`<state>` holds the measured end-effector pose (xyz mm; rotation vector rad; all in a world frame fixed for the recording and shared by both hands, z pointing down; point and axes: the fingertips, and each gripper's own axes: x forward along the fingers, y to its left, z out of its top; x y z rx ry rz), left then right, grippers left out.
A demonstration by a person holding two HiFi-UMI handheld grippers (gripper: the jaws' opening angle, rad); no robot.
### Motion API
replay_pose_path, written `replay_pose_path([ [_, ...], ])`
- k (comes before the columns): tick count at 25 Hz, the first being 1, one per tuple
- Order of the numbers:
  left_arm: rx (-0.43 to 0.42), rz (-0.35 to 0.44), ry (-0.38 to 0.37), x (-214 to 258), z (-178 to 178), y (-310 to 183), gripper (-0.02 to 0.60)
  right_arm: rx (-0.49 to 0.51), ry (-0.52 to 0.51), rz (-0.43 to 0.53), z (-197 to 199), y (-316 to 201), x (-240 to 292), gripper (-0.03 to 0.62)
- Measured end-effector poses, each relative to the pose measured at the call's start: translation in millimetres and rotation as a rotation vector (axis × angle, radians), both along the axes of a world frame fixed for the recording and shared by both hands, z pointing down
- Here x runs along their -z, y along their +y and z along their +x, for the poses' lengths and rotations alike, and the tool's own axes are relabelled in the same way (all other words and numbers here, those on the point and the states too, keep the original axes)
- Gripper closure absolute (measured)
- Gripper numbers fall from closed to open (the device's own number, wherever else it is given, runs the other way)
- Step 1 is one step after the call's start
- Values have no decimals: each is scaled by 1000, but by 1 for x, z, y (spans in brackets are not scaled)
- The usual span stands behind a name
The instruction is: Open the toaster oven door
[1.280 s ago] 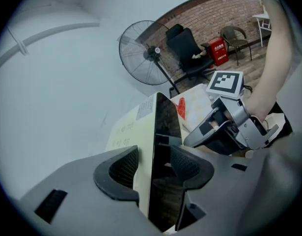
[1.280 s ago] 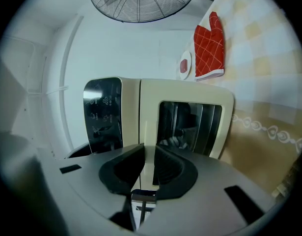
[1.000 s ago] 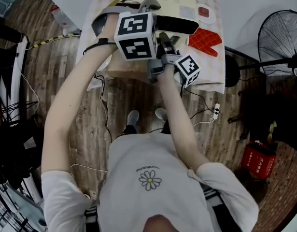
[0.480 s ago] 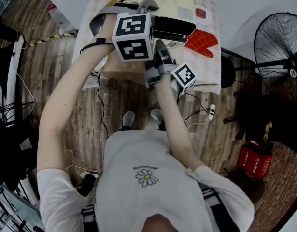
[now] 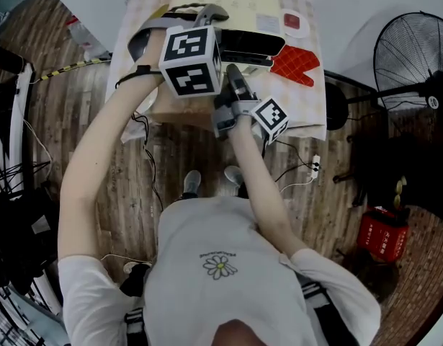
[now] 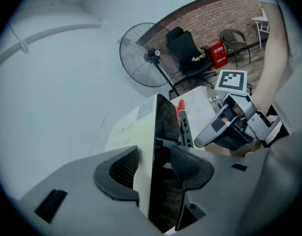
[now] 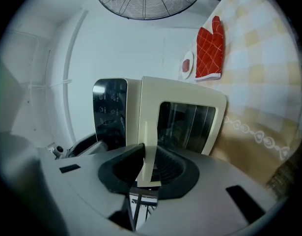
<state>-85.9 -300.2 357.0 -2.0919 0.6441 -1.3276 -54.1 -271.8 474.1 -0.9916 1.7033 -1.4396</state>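
Drifting slightly toward 9 o'clock, my right claw (image 7: 150,168) clamps the door handle (image 7: 150,139), its bar running 12-to-6, while my left claw (image 6: 154,163) pinches the toaster oven (image 6: 135,127) edge.

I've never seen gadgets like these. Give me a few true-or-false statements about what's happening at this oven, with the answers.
1. The right gripper has its jaws closed on the cream door handle. True.
2. The red oven mitt lies on the floor. False: it lies on the tablecloth.
3. The left gripper hangs empty, away from the toaster oven. False: its jaws clamp the oven's edge.
4. A fan stands nearby. True.
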Motion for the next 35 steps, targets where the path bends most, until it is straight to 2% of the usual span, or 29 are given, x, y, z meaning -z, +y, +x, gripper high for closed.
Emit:
replay_pose_path([
  [18, -3, 7, 7, 1, 0, 1, 365, 77, 111, 41, 0, 16, -1, 523],
  [35, -16, 6, 13, 1, -1, 2, 365, 143, 221, 30, 2, 37, -11, 513],
])
